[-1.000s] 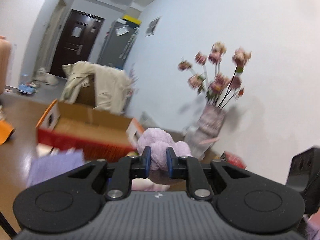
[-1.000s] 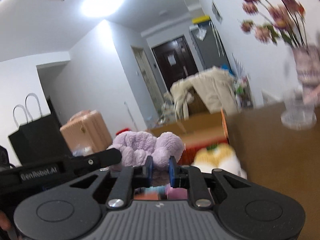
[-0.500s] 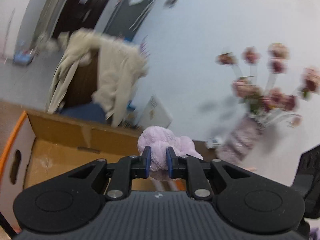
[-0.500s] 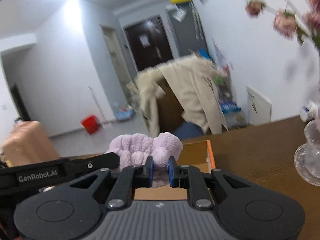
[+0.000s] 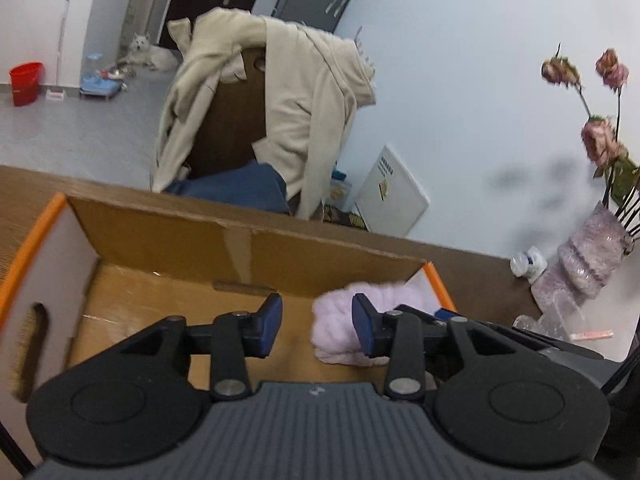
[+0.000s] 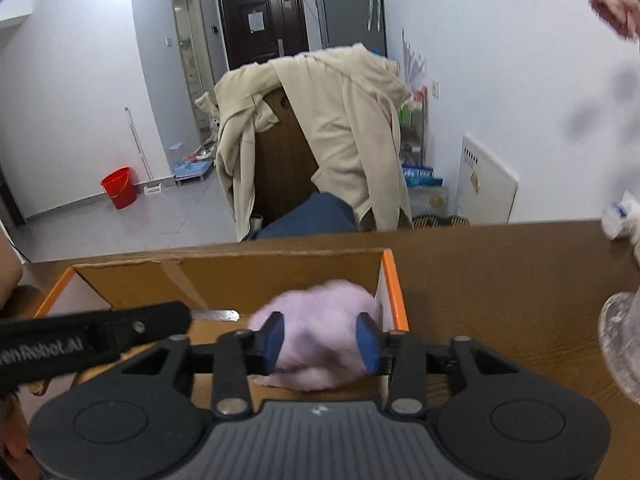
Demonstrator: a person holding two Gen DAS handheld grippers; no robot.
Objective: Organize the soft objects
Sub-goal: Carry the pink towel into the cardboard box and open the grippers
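Right wrist view shows the lilac plush toy (image 6: pixel 320 332) lying blurred inside the cardboard box (image 6: pixel 224 276), down in the corner by the orange-edged right wall. It sits between the blue pads of the right gripper (image 6: pixel 320 344), whose jaws are opening; the pads stand apart from the plush, so the toy looks released, not clamped. In the left wrist view the same plush toy (image 5: pixel 340 320) lies mostly behind the right-hand pad of the left gripper (image 5: pixel 316 328), whose jaws are also opening, with bare box floor showing through most of the gap between them and nothing gripped.

The box (image 5: pixel 248 248) stands on a brown wooden table (image 6: pixel 500 280), its far wall close to the table's far edge. Toward the table's right end are a wrapped vase of dried flowers (image 5: pixel 588 256) and a clear glass piece (image 6: pixel 620 332). Beyond the far edge, a chair draped with a beige coat (image 6: pixel 332 120) stands on the floor, with a red bucket (image 6: pixel 118 186) farther off.

By my reading, this is the drop-off step: the plush has just been let go into the box. Next, both grippers would need to lift clear of the box walls without snagging the fur, then turn toward another soft item.
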